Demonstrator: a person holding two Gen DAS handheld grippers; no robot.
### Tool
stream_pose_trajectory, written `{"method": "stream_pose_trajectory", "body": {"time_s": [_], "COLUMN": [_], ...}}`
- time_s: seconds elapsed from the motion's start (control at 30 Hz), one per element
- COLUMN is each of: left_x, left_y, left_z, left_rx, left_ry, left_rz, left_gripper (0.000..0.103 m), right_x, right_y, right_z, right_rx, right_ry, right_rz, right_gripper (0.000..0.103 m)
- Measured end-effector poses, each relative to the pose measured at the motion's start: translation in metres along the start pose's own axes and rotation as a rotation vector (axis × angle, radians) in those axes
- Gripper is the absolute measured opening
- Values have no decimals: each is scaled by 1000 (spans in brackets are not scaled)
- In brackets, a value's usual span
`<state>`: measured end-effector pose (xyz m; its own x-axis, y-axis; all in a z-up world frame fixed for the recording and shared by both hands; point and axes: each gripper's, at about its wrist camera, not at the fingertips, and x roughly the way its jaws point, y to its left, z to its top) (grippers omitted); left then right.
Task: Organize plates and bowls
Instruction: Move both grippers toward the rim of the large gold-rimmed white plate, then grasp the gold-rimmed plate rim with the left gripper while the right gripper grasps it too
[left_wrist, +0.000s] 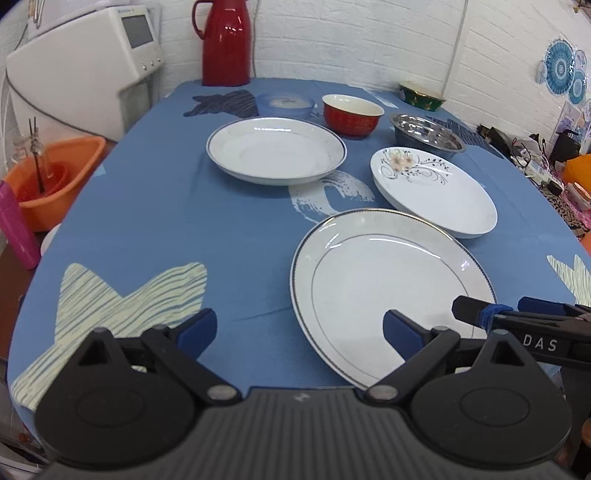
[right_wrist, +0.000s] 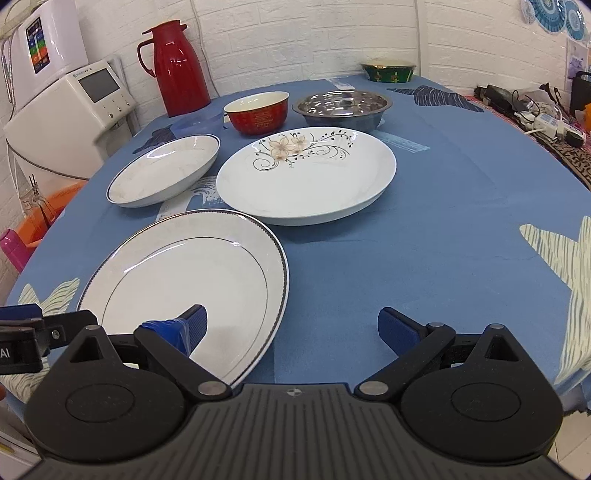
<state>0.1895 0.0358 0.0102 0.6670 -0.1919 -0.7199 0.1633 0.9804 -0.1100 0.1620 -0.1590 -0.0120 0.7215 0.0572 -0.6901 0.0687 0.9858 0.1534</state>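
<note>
Three plates and several bowls are sitting apart on a counter (left_wrist: 155, 229) covered in blue cloth, none stacked yet, so the sorting looks barely begun. Filling the lower centre of both views, a large rimmed plate (left_wrist: 388, 280) is lying flat nearest the camera. Behind it, toward the upper right of the left wrist view, a flowered plate (left_wrist: 439, 192) is resting, and a deep white plate (left_wrist: 275, 149) is sitting in the upper middle. Along the top, a red bowl (left_wrist: 352, 114), a steel bowl (left_wrist: 426, 136), a pale blue bowl (left_wrist: 284, 103) and a green bowl (left_wrist: 421, 96) are lined up by the wall.

Both tools are hanging wide open and holding nothing. Left tool (left_wrist: 299, 326) is hovering at the large plate's left edge; right tool (right_wrist: 291, 325) is hovering at its right edge, probably so the two can flank and lift it together.
</note>
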Motion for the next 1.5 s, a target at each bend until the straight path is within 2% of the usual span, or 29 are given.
{"method": "stream_pose_trajectory", "body": {"time_s": [0.1,0.27,0.37,0.4,0.53,0.6,0.7,0.8,0.83,0.87,0.9,1.0,1.03,1.1,1.3,1.5], "left_x": [15,31,43,44,45,47,46,42,40,39,39,40,40,37,12,-4], "left_y": [4,2,0,0,-3,-3,-5,-9,-11,-13,-14,-10,-9,-10,3,43], "left_z": [7,12,11,10,9,10,11,9,9,8,8,10,10,10,20,25], "left_rx": [-8,21,38,48,84,93,93,110,123,130,132,105,95,95,64,4], "left_ry": [29,51,93,85,75,75,66,50,45,42,35,35,38,34,-27,-67], "left_rz": [-15,-31,-50,-50,-42,-32,-38,-54,-73,-80,-77,-93,-108,-103,-62,36], "left_gripper": [96,94,94,93,93,90,81,68,55,53,53,42,36,35,35,35], "right_x": [14,22,19,17,16,18,20,20,19,19,17,14,14,11,-7,6], "right_y": [5,14,11,9,5,7,10,11,12,13,15,22,22,24,45,85], "right_z": [6,8,-1,-5,-2,2,1,0,0,1,1,1,2,3,12,21], "right_rx": [-13,-88,-129,-146,-166,-177,-234,-264,-273,-279,-285,-285,-273,-267,-288,-336], "right_ry": [34,44,-2,-23,-15,-7,-10,-24,-24,-24,-25,-18,-11,-3,-60,-76], "right_rz": [33,-5,12,20,37,47,108,143,154,162,181,172,175,170,206,297], "right_gripper": [87,88,89,89,89,89,86,81,79,72,56,56,56,56,56,56]}}
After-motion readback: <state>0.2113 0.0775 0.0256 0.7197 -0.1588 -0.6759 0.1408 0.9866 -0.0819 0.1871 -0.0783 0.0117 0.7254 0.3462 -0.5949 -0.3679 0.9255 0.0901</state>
